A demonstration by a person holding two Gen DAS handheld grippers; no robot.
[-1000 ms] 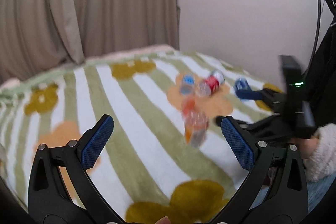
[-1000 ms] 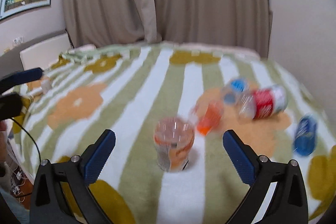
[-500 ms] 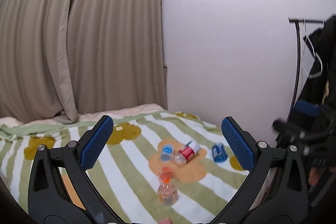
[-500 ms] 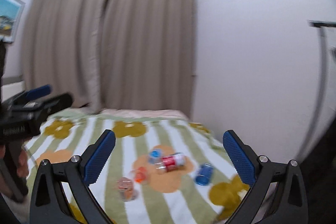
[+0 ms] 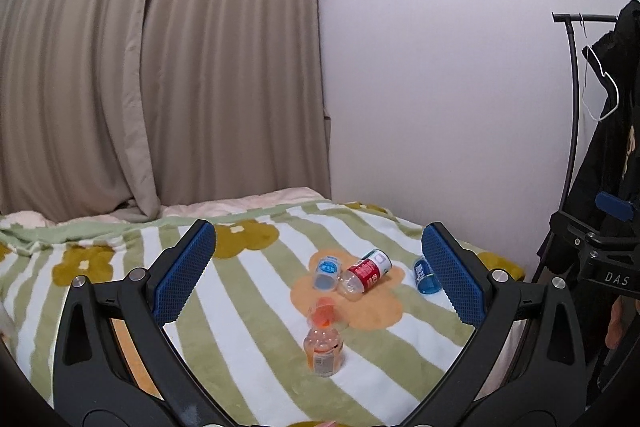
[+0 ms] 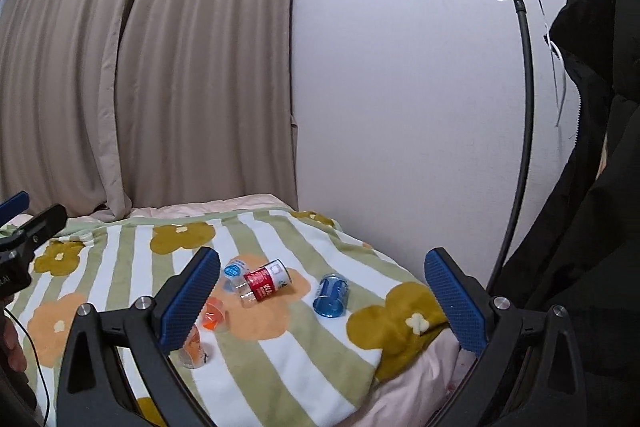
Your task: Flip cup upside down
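Note:
A clear cup with an orange label stands upright on the striped flower blanket; in the right wrist view it is partly hidden behind my left finger. My left gripper is open and empty, held well back and above the cup. My right gripper is open and empty, also well back from the bed. Behind the cup lie an orange cup, a red-labelled cup, a light-blue-labelled cup and a blue cup, all on their sides.
The bed runs along a white wall with beige curtains at its head. A coat rack with a dark coat stands to the right. The blanket's edge drops off toward me.
Both grippers have pulled far back and up from the bed; the cups now look small and distant. Both stayed open and empty.

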